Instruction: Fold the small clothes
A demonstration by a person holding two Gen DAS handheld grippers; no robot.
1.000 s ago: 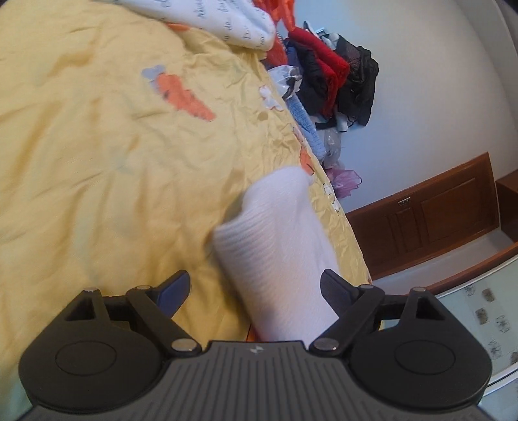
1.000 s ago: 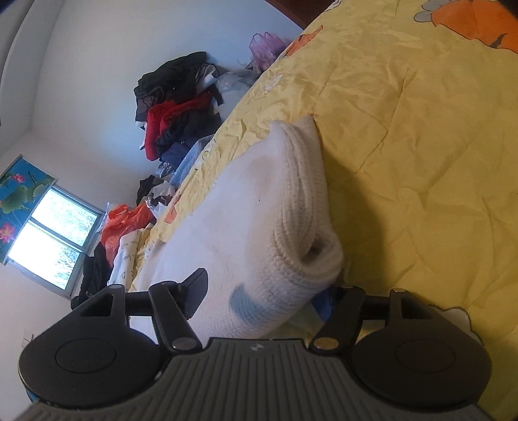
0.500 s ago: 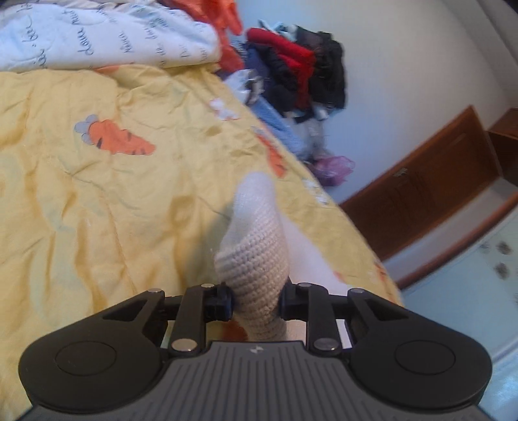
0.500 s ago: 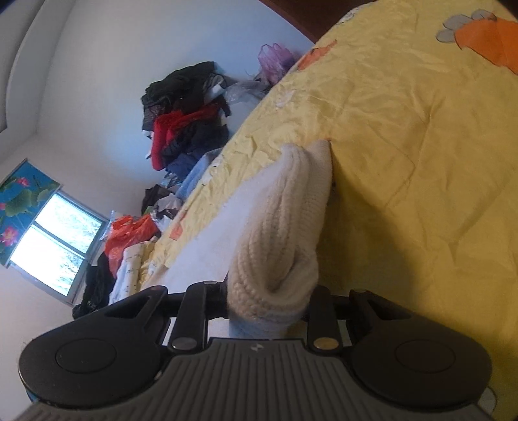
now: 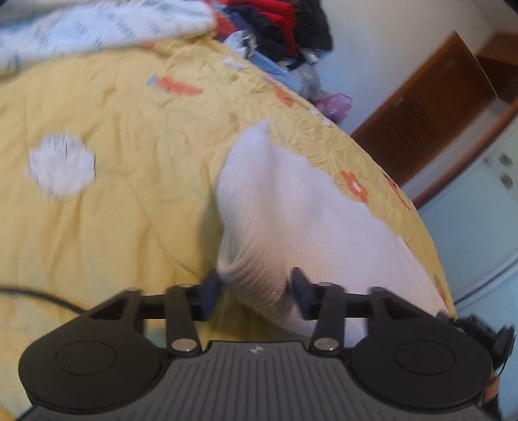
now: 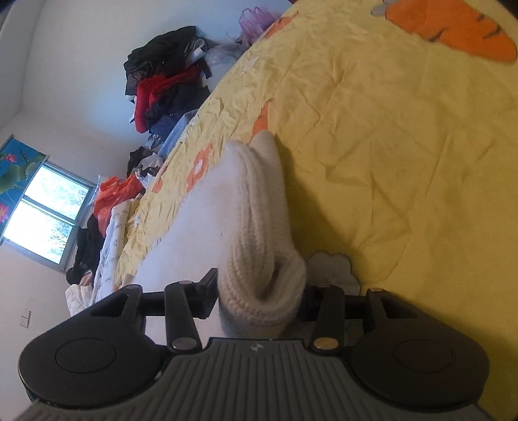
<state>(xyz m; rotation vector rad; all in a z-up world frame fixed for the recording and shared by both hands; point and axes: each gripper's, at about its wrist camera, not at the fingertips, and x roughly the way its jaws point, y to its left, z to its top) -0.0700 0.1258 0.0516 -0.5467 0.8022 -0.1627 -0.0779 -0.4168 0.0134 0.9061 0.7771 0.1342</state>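
Observation:
A white knit garment [image 5: 291, 207] lies folded on the yellow quilt [image 5: 113, 155], its thick folded edge raised toward both cameras. My left gripper [image 5: 255, 286] has that edge between its jaws. The jaws are opening, and the pads still touch the knit on both sides. In the right wrist view the same garment [image 6: 255, 207] shows as a rolled, ribbed bundle. My right gripper [image 6: 259, 291] holds its near end, jaws opening too, with the bundle filling the gap between the pads.
A heap of dark and red clothes [image 6: 168, 84] sits past the quilt's far edge, with a white printed blanket [image 5: 97, 29] beside it. Brown wooden cabinets [image 5: 430, 107] stand to the right. A window [image 6: 42, 213] and orange fabric [image 6: 113, 194] show in the right wrist view.
Both grippers went from open around the garment to pinched on its edge, lifted it, then widened. The left view swung across the quilt, and the fold now lies flatter and broader.

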